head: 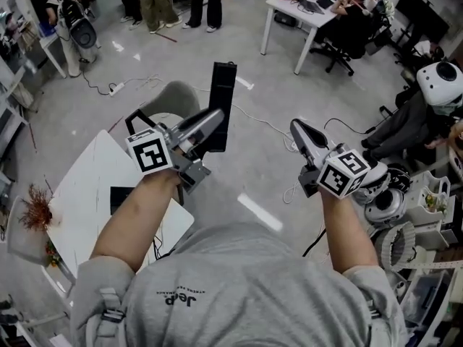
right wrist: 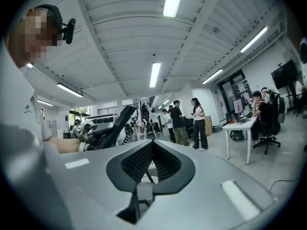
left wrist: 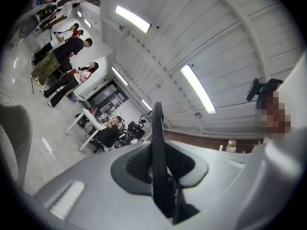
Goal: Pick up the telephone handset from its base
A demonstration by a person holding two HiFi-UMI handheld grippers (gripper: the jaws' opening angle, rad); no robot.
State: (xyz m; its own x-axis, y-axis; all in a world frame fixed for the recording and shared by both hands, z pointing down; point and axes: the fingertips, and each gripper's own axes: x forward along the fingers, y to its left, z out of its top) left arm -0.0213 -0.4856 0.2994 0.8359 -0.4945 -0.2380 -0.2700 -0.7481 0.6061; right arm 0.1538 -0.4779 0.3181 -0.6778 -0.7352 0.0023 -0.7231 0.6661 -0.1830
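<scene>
Left gripper (head: 211, 121) fingers pinch the black handset (head: 223, 89) edge-on; right gripper (right wrist: 150, 147) fingers closed.

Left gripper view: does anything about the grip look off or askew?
The flat black telephone handset sits clamped in the left tongs by one end only, most of it jutting past the tips. Nothing looks damaged.
</scene>
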